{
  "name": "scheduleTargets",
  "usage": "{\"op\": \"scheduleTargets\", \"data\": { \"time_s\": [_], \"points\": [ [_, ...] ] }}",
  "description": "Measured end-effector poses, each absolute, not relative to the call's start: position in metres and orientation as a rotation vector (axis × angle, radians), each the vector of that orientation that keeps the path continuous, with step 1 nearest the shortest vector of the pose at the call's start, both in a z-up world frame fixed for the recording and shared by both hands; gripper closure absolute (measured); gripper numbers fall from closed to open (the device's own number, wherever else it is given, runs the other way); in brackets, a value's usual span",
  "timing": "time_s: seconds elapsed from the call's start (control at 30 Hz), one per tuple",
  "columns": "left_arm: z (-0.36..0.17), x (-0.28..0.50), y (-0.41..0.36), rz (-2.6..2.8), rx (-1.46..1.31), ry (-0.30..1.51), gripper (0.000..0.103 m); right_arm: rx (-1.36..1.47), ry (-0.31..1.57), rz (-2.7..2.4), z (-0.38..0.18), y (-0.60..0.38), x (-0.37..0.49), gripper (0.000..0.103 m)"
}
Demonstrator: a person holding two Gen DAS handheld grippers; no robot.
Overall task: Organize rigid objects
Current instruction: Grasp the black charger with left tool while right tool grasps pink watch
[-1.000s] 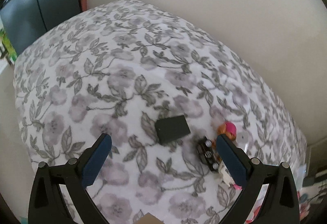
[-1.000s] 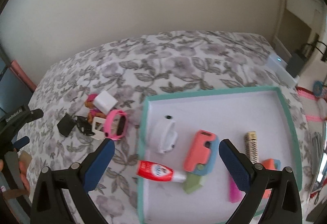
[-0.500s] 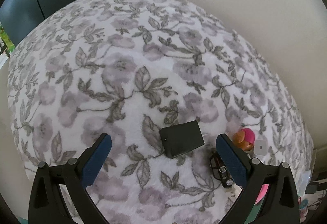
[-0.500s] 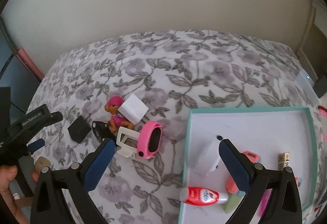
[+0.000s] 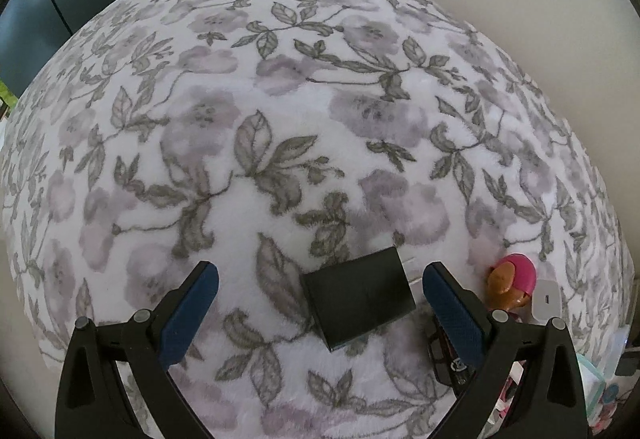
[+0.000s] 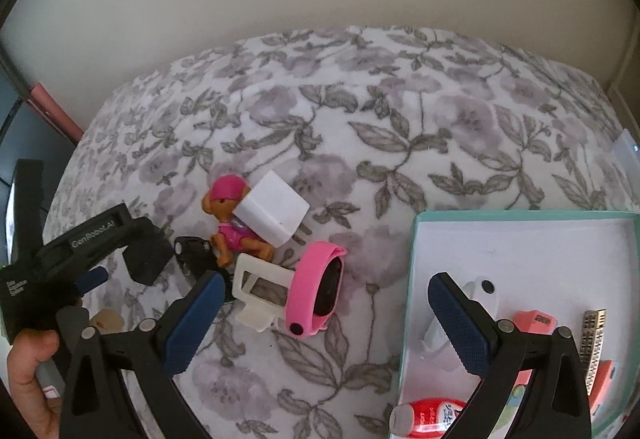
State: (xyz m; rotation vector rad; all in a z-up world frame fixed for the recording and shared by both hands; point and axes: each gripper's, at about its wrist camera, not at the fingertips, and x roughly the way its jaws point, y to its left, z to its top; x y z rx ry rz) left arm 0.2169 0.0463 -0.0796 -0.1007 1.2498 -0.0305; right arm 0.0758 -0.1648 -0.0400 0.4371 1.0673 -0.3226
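The left gripper (image 5: pixel 320 289) is spread wide over a floral blanket (image 5: pixel 280 119). A small black box (image 5: pixel 358 297) lies flat on the blanket between its two blue fingers (image 5: pixel 188 315), nearer the right finger than the left and touching neither. Whether the fingers are down at the level of the box or above it cannot be told. To the right of that gripper, past its right finger, lies a toy figure (image 5: pixel 512 287) with a pink cap, and beside it a white charger (image 5: pixel 546 299).

The right gripper (image 6: pixel 324 313) is also spread wide and holds nothing. Between its fingers, on the blanket, lies a pink watch (image 6: pixel 316 289), closer to the left finger, with a white frame-shaped piece (image 6: pixel 260 291) touching it on the left. Farther off, the toy figure lies with the white charger leaning on it, and a small black toy car (image 6: pixel 192 253) sits just left of the figure. The black box lies at the far left of this group, under the left gripper's body, which a hand (image 6: pixel 28 379) holds.

On the right stands a tray (image 6: pixel 412 279) with a teal rim. In it lie a white band (image 6: pixel 460 323), partly behind the right finger, a red bottle (image 6: pixel 428 417) at the near edge, a salmon-coloured case (image 6: pixel 534 323) and a metal watch strap (image 6: pixel 592 343).
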Motion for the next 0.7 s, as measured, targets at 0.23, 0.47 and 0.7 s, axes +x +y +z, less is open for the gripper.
{"op": "scheduleTargets", "data": {
  "time_s": [0.23,0.47,0.7],
  "points": [
    [-0.086,0.224,0.044,-0.033,-0.086,1.255,0.002,0.444,1.091,-0.305,-0.053,-0.164,0.082,0.019],
    [-0.09,0.223,0.04,-0.07,-0.09,1.259,0.02,0.432,1.112,-0.301,-0.061,-0.16,0.082,0.041],
    [-0.087,0.221,0.033,-0.107,-0.071,1.253,0.042,0.46,1.109,-0.288,-0.061,-0.162,0.079,0.07]
  ]
}}
